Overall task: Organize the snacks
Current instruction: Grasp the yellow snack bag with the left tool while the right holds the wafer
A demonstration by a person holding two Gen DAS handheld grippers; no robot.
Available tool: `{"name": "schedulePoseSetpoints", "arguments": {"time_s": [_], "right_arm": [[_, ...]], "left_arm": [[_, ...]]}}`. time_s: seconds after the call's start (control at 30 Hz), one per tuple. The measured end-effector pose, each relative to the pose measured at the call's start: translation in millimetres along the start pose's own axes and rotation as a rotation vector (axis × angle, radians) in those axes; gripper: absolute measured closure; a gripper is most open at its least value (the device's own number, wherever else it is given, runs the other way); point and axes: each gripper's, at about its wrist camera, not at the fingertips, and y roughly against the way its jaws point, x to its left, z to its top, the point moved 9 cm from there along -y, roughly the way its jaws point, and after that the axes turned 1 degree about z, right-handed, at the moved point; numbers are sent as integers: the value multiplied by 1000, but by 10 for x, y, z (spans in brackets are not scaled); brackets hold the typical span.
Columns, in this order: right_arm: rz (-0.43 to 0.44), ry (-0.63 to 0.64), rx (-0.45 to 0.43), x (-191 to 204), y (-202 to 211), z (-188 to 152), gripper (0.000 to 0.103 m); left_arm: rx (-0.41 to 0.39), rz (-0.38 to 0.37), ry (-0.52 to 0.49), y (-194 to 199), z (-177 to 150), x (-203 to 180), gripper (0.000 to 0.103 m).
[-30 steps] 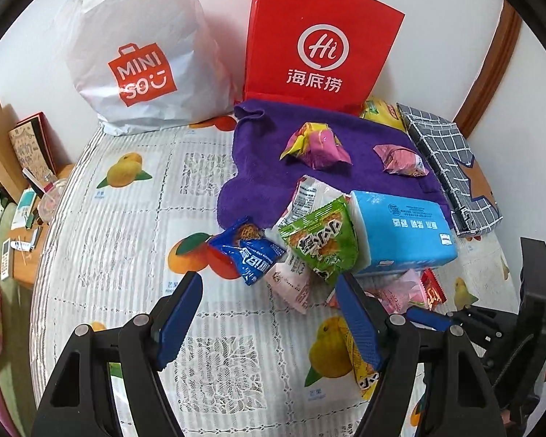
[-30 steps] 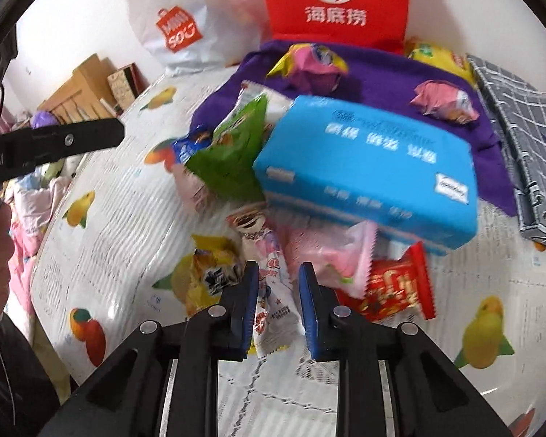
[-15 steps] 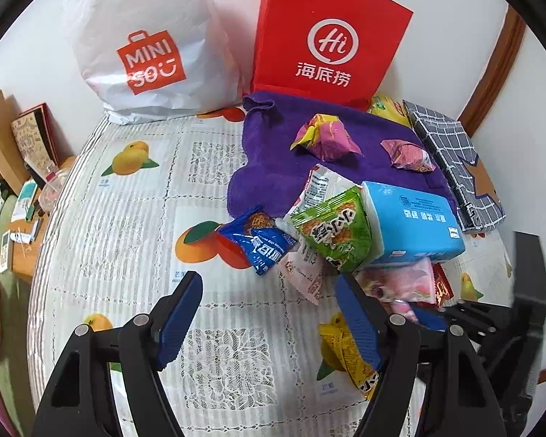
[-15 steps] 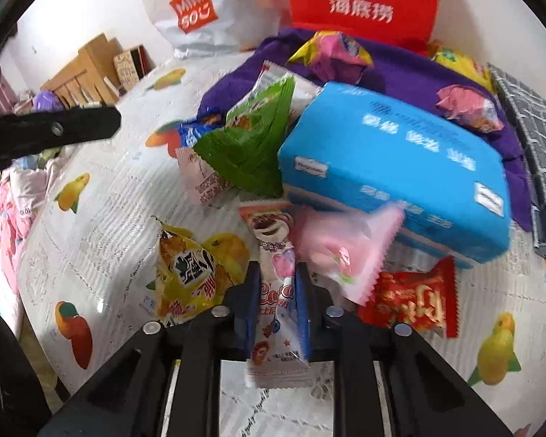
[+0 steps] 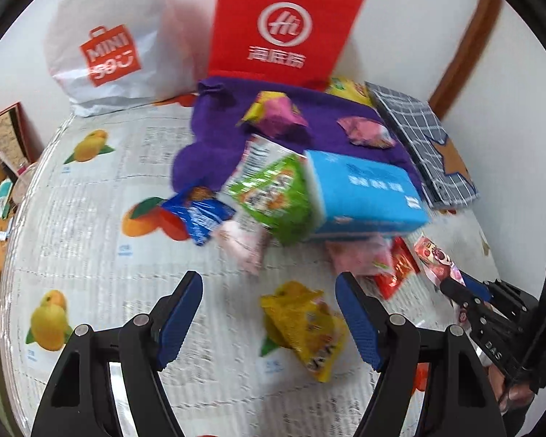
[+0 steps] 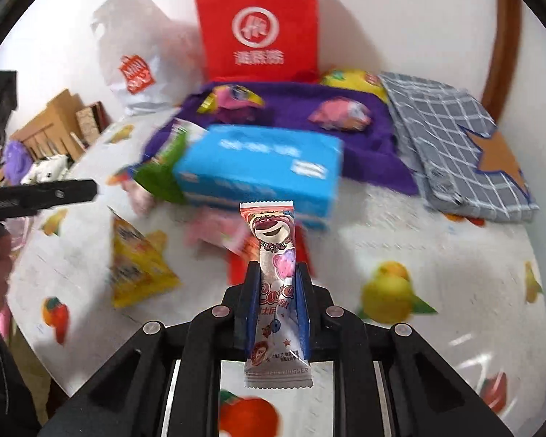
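Note:
My right gripper [image 6: 277,273] is shut on a pink bear-print snack stick [image 6: 273,240] and holds it lifted above the table; it also shows in the left wrist view [image 5: 435,258]. My left gripper [image 5: 269,291] is open and empty, hovering over a yellow snack packet [image 5: 305,327]. Several snacks lie around a blue tissue box [image 5: 360,193]: a green packet [image 5: 273,196], a blue packet [image 5: 200,215], a pale pink packet [image 5: 242,242], a pink packet [image 5: 356,258] and a red packet [image 5: 400,269]. Two pink wrapped snacks [image 5: 273,114] rest on a purple towel [image 5: 207,145].
A red paper bag [image 5: 284,32] and a white MINISO bag [image 5: 109,47] stand against the back wall. A grey checked cloth [image 5: 426,134] lies at right. The table has a fruit-print cover [image 5: 91,218]. Cardboard and clutter sit off the left edge.
My right gripper has lifted the bear-print stick off the table and drawn back to the right. The left gripper has shifted so the yellow packet now lies between its fingers.

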Motion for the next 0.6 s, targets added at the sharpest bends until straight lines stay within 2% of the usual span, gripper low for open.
{"name": "schedulePoseSetpoints", "arguments": {"time_s": [0.17,0.4,0.47,0.53,0.6], "right_arm": [[-3,-70,17,-230,-42,-241,83],[-15,-71,43,-301,-134,-392,78],[-13,-77,36,-325,-141,-387,66],[-6,-81,33,-327,-171,-361,59],[0,-74,33,-310,-220,-343,59]], "left_arm": [[41,-4,-6,-100,-138,-155,29],[78,16,-9,-198,-239,-242,29],[86,21,-15,-222,-251,-260,29],[95,36,-23,-258,-277,-271,29],[106,46,-21,-297,-305,-265,29]]}}
